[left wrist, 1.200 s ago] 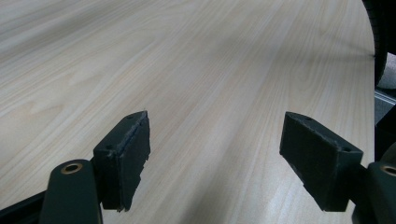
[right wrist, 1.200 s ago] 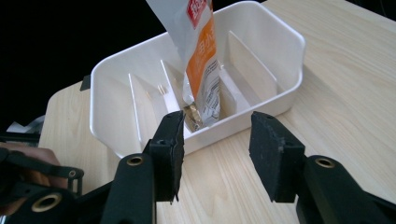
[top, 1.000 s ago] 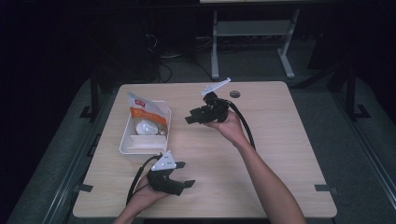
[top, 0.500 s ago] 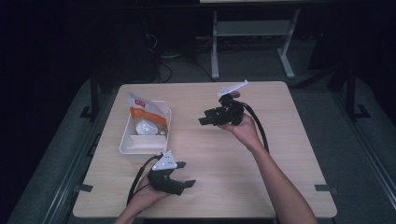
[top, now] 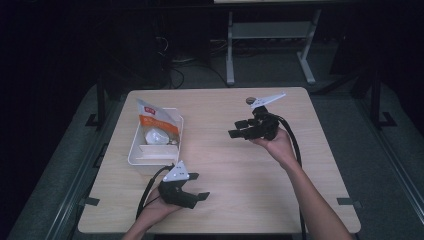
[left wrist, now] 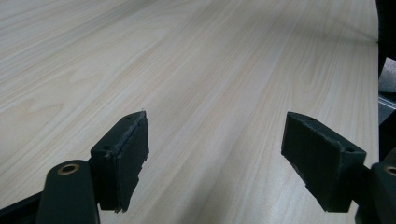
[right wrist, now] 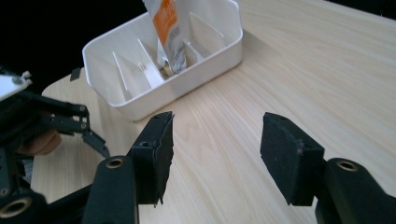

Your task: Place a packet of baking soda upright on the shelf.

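My left gripper (top: 201,186) rests low near the table's front edge, held by a hand, its jaws wide apart. In the left gripper view the left gripper (left wrist: 215,154) is open over bare wood with nothing between the pads. My right gripper (top: 236,128) is held above the table's middle right, pointing left toward the tray. It is open too, and the right gripper view shows the right gripper (right wrist: 215,149) with an empty gap between its jaws.
A white divided tray (top: 134,159) stands at the left, holding an upright orange-and-white packet (top: 155,117) and a white round item (top: 157,136). The tray (right wrist: 196,70) and packet (right wrist: 170,28) also face the right gripper. A small dark disc (top: 249,101) lies near the far edge.
The right gripper has moved to the right and slightly nearer, away from the tray, staying open. The left gripper has not moved.
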A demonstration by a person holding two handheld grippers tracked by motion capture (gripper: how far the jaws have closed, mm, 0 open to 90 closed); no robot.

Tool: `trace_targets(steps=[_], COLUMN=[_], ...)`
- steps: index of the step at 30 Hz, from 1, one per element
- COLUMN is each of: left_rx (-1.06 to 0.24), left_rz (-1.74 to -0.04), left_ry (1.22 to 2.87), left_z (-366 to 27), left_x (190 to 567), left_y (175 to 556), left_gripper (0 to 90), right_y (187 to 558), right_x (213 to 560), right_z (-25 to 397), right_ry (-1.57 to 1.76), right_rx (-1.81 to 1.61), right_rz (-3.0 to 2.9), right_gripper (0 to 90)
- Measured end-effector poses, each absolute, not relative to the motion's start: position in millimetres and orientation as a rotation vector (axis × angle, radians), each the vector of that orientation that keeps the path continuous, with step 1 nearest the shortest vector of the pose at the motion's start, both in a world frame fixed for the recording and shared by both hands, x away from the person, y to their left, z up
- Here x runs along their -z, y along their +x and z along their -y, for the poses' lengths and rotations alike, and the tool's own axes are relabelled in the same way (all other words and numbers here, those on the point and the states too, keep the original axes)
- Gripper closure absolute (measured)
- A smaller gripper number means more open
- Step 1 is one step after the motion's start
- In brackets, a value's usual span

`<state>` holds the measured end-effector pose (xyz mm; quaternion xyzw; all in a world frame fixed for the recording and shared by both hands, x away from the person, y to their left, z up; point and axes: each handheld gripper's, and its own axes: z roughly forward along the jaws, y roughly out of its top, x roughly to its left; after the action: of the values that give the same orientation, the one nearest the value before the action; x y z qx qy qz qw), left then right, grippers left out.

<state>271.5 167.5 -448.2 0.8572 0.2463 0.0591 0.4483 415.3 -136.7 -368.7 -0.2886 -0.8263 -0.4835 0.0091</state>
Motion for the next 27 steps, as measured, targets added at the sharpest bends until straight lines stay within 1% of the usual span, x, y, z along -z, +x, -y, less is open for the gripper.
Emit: trace_targets(steps=[15, 27], left_rx=[-0.143, -0.144], left_rz=[-0.613, -0.616], left_ry=[2.128, 2.125], left_z=[-166.9, -166.2], left_x=[448.7, 448.8], left_y=[272.4, 272.2], left_gripper=[22.3, 21.6], right_y=[393.8, 373.8], right_x=[380.4, 391.0], right_z=[171.6, 189.1], right_ry=[-0.957, -0.975], right_rx=[1.492, 1.492], right_rz=[2.574, 2.564], right_gripper=[39.8, 38.2])
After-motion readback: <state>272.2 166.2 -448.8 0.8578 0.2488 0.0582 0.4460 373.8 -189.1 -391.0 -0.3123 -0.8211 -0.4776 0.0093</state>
